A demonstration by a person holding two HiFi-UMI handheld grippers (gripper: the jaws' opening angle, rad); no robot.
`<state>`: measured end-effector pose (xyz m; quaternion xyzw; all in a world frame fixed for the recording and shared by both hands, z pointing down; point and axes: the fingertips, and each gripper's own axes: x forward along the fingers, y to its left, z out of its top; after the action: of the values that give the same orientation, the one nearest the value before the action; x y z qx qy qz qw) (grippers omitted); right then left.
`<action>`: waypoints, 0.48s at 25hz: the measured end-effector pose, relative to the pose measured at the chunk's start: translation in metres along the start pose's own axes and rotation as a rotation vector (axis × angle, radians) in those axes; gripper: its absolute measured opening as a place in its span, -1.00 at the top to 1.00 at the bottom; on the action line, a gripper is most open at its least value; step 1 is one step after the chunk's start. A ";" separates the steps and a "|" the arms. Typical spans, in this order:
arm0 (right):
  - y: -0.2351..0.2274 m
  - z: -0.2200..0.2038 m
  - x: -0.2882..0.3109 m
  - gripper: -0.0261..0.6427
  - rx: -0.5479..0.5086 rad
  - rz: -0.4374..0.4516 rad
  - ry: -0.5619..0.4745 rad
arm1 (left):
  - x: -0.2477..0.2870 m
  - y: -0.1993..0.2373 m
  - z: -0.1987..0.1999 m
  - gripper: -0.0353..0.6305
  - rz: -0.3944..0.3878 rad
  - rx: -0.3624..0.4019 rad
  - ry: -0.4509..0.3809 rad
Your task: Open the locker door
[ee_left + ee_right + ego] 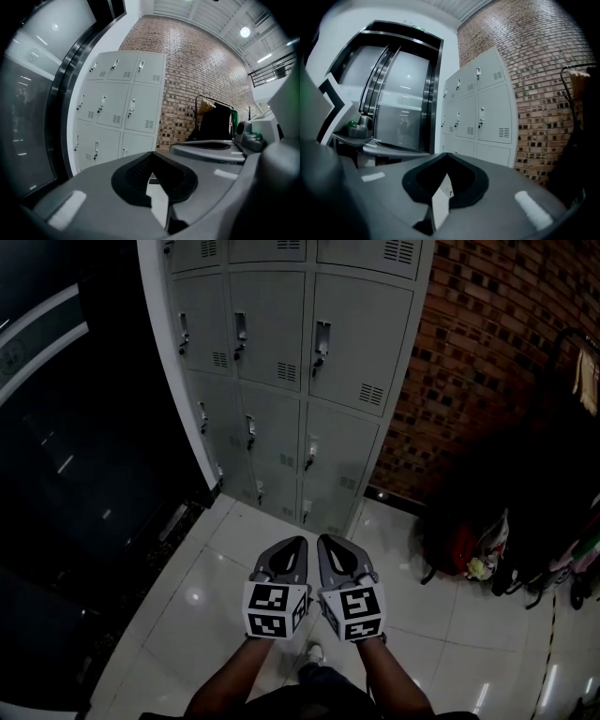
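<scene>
The left claw (298, 542) and right claw (323, 540) are both shut tight and empty, held side by side, well short of the grey lockers (272, 324) far ahead beside the brick wall (487, 362). If they arrive shut, they may skid off a small latch (322, 338) rather than catch it.

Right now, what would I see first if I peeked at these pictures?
The tall grey lockers fill the top middle, every door shut, with a brick wall to their right. Low in the middle, the left tongs and right tongs point side by side at the lockers, both shut and empty, over the shiny white floor.
</scene>
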<state>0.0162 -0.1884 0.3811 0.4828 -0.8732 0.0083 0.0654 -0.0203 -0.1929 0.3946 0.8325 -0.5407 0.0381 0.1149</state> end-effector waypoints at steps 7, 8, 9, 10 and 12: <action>-0.043 0.006 0.037 0.92 0.010 0.015 -0.014 | 0.055 0.006 0.019 0.88 0.017 0.013 -0.007; -0.048 0.006 0.042 0.92 0.013 0.018 -0.016 | 0.061 0.008 0.021 0.88 0.021 0.014 -0.007; -0.052 0.007 0.047 0.92 0.014 0.022 -0.019 | 0.066 0.010 0.023 0.88 0.026 0.015 -0.007; -0.055 0.007 0.051 0.92 0.015 0.027 -0.022 | 0.071 0.012 0.024 0.88 0.031 0.016 -0.007; -0.061 0.008 0.060 0.92 0.019 0.036 -0.027 | 0.078 0.015 0.026 0.88 0.041 0.020 -0.005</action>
<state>0.0355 -0.2720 0.3776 0.4678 -0.8824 0.0112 0.0489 -0.0029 -0.2743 0.3867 0.8225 -0.5574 0.0440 0.1044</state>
